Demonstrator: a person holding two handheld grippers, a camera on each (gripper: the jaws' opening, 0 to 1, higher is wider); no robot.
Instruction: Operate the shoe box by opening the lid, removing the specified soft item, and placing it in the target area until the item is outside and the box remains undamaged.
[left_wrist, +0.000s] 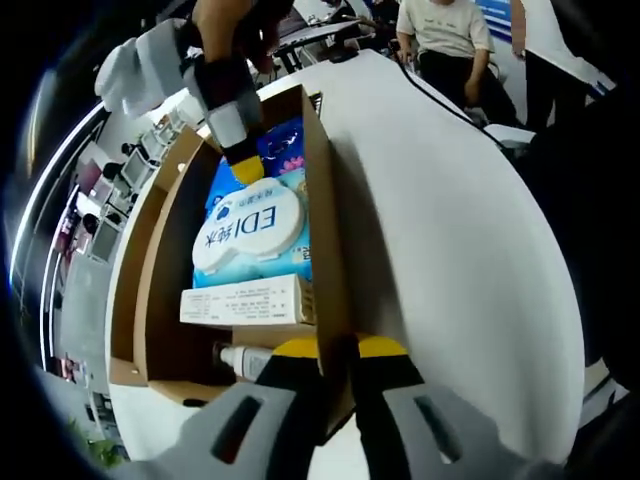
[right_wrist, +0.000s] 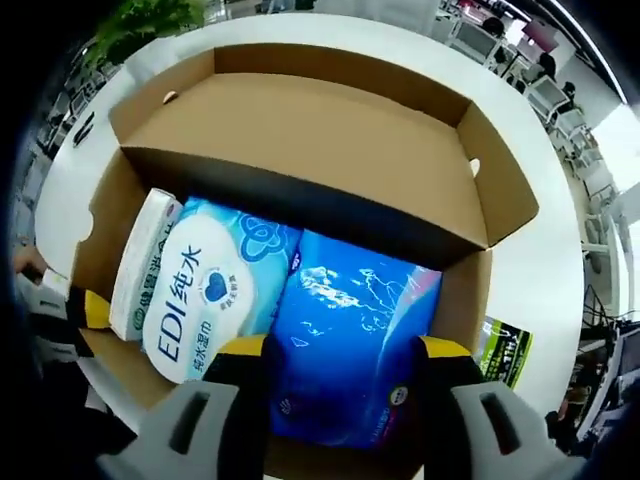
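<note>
- The shoe box (right_wrist: 300, 130) sits on the white worktop (left_wrist: 450, 220), lid folded back: opening looks done.
- The dark blue soft pack (right_wrist: 345, 330) lies inside; removal remains.
- Right gripper (right_wrist: 340, 350), fingers spread, straddles it.
- Left gripper (left_wrist: 338, 348) pinches the box wall.

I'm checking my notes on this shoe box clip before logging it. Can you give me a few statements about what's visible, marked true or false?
1. The shoe box lid is closed. False: it is folded open, and the contents show.
2. The right gripper straddles the dark blue soft pack, jaws open. True.
3. The white-lidded EDI wipes pack lies beside the blue pack inside the box. True.
4. The left gripper holds the wipes pack. False: its jaws sit on the box's side wall.
5. The box stands on a black table. False: the table is white.
</note>
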